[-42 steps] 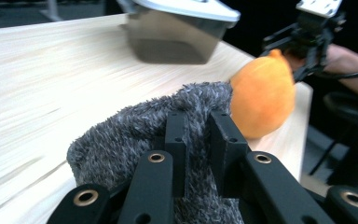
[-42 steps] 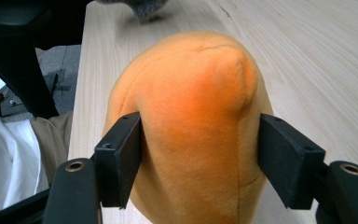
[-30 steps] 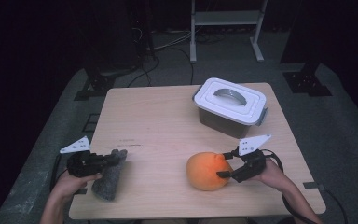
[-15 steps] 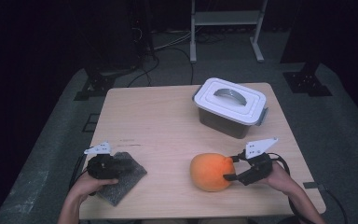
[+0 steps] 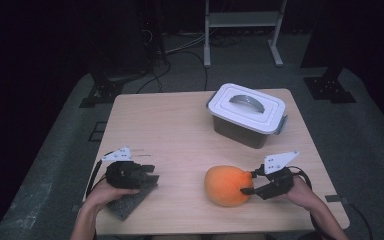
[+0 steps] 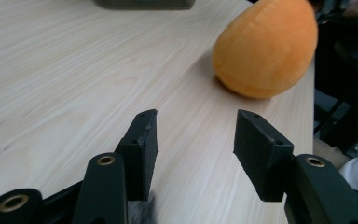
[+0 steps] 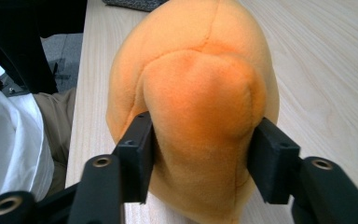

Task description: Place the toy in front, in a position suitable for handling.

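Observation:
An orange plush ball (image 5: pixel 226 186) lies on the wooden table (image 5: pixel 170 130) near its front right. My right gripper (image 5: pixel 246 183) has just been closing on it from the right. In the right gripper view both pads dent the orange plush (image 7: pixel 200 84), which bulges between them at my right gripper (image 7: pixel 200 140). At the front left, my left gripper (image 5: pixel 150 175) has just been opening and stands open over the edge of a grey felt pad (image 5: pixel 129 201). Bare wood lies between its jaws in the left gripper view (image 6: pixel 196 135), and the plush ball (image 6: pixel 265 46) shows farther off.
A grey box with a white handled lid (image 5: pixel 247 112) stands at the back right of the table. A metal stand (image 5: pixel 242 20) and cables lie on the floor beyond the far edge. The person's forearms come in over the front edge.
My left gripper slid right along the front edge with the grey pad and let it go, jaws now apart. My right gripper's jaws narrowed onto the orange plush.

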### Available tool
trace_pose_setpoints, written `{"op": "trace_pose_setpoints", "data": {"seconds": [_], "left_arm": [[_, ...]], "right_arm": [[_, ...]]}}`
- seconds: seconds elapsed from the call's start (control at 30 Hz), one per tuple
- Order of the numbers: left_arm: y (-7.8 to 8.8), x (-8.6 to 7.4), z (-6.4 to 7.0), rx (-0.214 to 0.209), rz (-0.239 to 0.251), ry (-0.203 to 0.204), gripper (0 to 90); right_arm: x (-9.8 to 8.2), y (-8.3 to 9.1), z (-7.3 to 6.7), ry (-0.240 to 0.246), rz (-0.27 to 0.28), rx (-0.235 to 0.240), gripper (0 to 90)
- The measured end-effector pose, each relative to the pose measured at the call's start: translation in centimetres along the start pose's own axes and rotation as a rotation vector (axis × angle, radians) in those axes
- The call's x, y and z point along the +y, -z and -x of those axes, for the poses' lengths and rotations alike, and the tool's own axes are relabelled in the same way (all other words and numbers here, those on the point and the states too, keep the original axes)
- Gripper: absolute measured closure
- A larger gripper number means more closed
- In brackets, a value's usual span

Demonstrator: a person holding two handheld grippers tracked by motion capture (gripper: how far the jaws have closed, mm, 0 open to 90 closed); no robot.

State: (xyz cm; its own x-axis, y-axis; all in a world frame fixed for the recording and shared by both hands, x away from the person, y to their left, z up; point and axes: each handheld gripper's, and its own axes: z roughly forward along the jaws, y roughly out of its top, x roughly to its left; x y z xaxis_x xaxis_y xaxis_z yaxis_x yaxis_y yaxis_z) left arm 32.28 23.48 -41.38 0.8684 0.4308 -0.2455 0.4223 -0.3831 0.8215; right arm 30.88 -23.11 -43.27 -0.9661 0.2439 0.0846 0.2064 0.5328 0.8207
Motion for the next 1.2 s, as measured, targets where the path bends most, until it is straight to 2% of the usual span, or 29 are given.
{"op": "trace_pose_setpoints", "data": {"seconds": [0.3,0.47,0.57,0.8,1.2], "left_arm": [[-3.1,1.4,0.9,-0.067,-0.004,-0.037,44.6],[-4.4,2.2,1.5,-0.1,0.007,-0.058,41.1],[-5.2,2.5,1.8,-0.117,-0.002,-0.068,39.6],[-6.2,2.8,2.1,-0.141,-0.014,-0.074,37.5],[-7.2,3.5,1.4,-0.154,-0.018,-0.079,35.9]], "right_arm": [[-0.6,-0.2,0.4,-0.009,0.03,0.016,48.2],[-0.7,-0.5,0.5,0.008,0.043,0.02,48.6],[-0.5,-0.7,0.6,0.021,0.042,0.021,48.7],[0.4,-2.0,0.9,0.064,0.05,0.029,48.8],[1.8,-4.1,2.3,0.122,0.063,0.052,48.7]]}}
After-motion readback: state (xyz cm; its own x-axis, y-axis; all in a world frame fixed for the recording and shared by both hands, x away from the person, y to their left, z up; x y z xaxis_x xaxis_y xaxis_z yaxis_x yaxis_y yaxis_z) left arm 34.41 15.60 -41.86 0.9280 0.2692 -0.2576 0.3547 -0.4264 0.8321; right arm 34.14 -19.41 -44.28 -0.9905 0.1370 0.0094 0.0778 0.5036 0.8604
